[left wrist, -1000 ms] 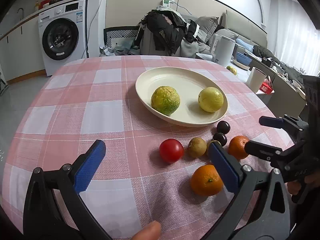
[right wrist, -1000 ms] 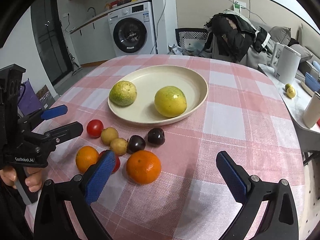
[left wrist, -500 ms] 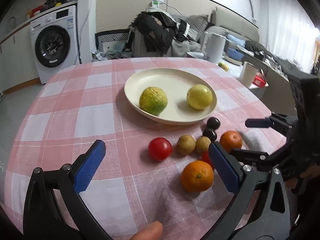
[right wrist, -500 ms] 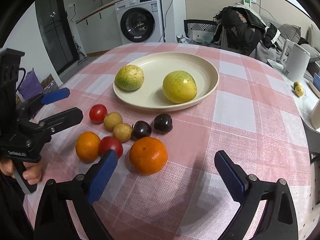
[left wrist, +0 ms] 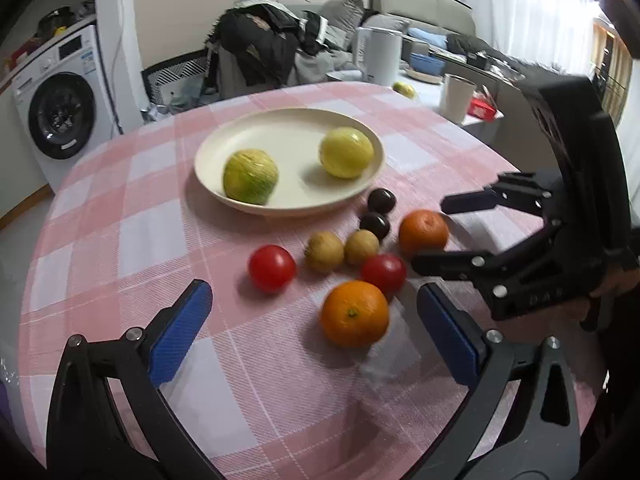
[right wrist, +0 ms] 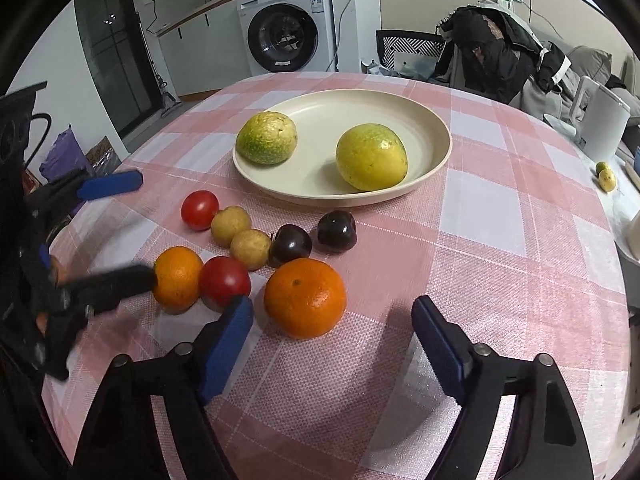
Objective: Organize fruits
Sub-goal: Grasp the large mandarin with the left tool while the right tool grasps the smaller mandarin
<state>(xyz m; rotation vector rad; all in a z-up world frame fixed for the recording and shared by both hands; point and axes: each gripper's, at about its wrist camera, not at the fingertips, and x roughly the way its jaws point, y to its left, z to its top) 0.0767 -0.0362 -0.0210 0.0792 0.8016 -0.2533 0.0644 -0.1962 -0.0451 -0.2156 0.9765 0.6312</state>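
A cream plate (left wrist: 296,128) (right wrist: 400,108) holds a green-yellow citrus (left wrist: 250,176) (right wrist: 266,137) and a yellow citrus (left wrist: 346,153) (right wrist: 371,157). In front of it on the checked cloth lie two oranges (left wrist: 355,314) (right wrist: 305,298), (left wrist: 423,232) (right wrist: 178,277), two tomatoes (left wrist: 272,268) (left wrist: 383,273), two small brown fruits (left wrist: 324,251) and two dark plums (left wrist: 382,200). My left gripper (left wrist: 316,332) is open, just short of the near orange. My right gripper (right wrist: 332,340) is open, just short of the other orange.
The round table's edge (left wrist: 48,216) curves away at left. A chair with dark clothes (left wrist: 264,48) stands behind the table. A washing machine (left wrist: 60,108) stands at the far left. A side table with a white kettle (left wrist: 380,60) and cup (left wrist: 456,98) is at right.
Both grippers have moved forward and down toward the loose fruit; each now has an orange close in front of its open fingers. The fruit has not moved.
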